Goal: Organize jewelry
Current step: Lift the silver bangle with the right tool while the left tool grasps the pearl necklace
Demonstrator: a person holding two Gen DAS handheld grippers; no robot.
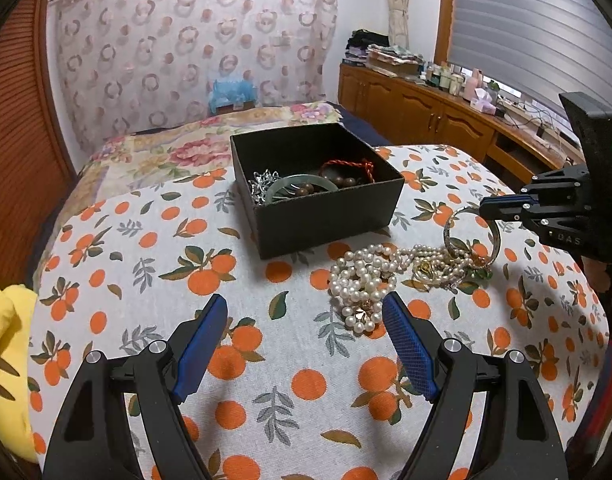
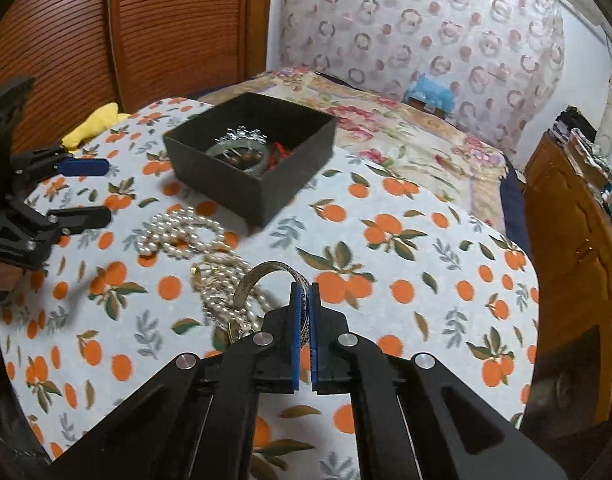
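We log our right gripper [image 2: 304, 292] clamped on a metal bangle [image 2: 262, 280] above the pearl necklaces [image 1: 369, 276], left gripper [image 1: 306, 312] spread wide, black box [image 1: 325, 216] nearby.

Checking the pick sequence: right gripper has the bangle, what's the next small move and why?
Probably lift the right gripper a little, then carry toward the black box. It is shut on the metal bangle, whose lower edge sits in the pearl necklace pile; the box already holds jewelry. The left gripper is open.
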